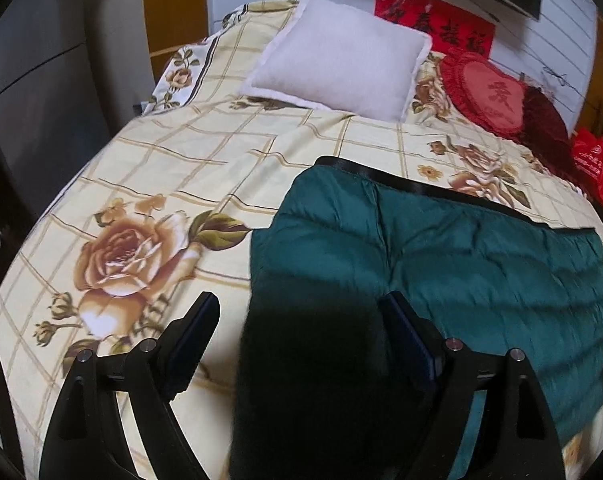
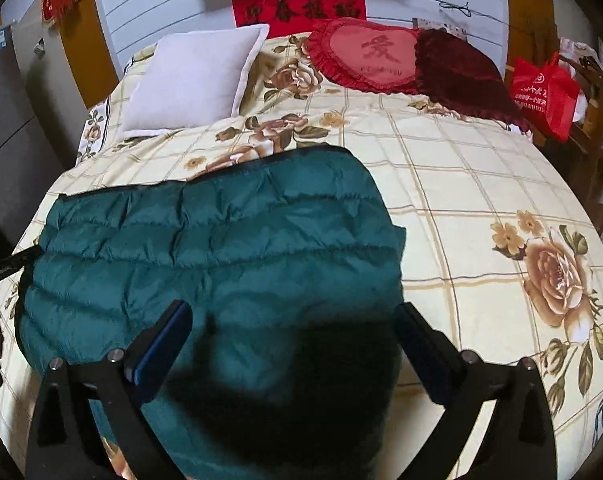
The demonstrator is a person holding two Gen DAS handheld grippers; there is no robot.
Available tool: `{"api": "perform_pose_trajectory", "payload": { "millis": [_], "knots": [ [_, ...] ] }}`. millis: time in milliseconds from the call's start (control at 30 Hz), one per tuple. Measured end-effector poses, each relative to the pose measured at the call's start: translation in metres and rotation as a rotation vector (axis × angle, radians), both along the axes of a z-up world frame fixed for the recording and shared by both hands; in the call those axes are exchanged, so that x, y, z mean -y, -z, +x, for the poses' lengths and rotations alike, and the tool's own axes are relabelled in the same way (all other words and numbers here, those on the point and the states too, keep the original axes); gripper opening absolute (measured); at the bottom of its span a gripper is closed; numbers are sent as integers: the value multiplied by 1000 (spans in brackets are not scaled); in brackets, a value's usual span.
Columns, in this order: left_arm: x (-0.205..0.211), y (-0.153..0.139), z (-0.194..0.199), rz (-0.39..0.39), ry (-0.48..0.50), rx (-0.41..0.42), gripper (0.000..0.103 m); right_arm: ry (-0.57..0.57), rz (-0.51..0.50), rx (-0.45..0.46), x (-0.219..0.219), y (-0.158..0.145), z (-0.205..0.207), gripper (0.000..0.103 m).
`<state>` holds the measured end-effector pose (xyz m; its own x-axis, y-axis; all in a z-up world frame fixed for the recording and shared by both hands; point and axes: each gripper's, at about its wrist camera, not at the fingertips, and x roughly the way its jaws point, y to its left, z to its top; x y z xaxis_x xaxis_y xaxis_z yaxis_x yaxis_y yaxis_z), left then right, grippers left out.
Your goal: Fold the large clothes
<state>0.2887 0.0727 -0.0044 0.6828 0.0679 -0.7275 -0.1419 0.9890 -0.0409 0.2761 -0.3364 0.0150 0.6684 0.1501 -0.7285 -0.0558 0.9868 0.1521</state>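
Left wrist — left hand-held gripper (image 1: 297, 344) spread above green puffer jacket (image 1: 441, 256) | right hand-held gripper (image 2: 293, 340) spread likewise

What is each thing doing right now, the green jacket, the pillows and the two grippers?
green puffer jacket: lying spread flat on the bed, not held
left gripper: open, above the jacket's near edge
right gripper: open, over the jacket
white pillow: lying at the head of the bed
red heart pillow: lying beside a dark red cushion
bedspread: laid out, slightly wrinkled
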Motion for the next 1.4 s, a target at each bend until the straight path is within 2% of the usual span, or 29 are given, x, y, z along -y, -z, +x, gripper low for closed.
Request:
{"api": "perform_pose_trajectory", "payload": {
  "millis": [167,567,733,800,900,1000,1100,1200,1400],
  "knots": [
    [-9,-4,-20,-6,9,-1,68,17,61,-18,7,2,-5,102],
    [-17,-3,-38,-53,5,0,68,9,19,-32,3,4,-13,102],
    [-20,6,-35,-112,18,-11,68,15,11,-43,6,10,-9,102],
    [-22,11,-32,-152,25,-16,68,21,9,-44,8,12,-6,102],
    [-28,24,-23,-259,40,-51,68,43,20,-54,14,17,3,102],
    [-39,37,-14,-392,45,-76,68,52,81,-58,25,24,13,103],
    [-44,46,-7,-473,58,-87,71,51,137,-101,35,37,27,103],
    [-47,56,0,-533,67,-111,79,32,212,-141,43,49,38,103],
    [-49,70,6,-604,86,-118,87,-37,278,-183,45,65,56,103]
  ]
}}
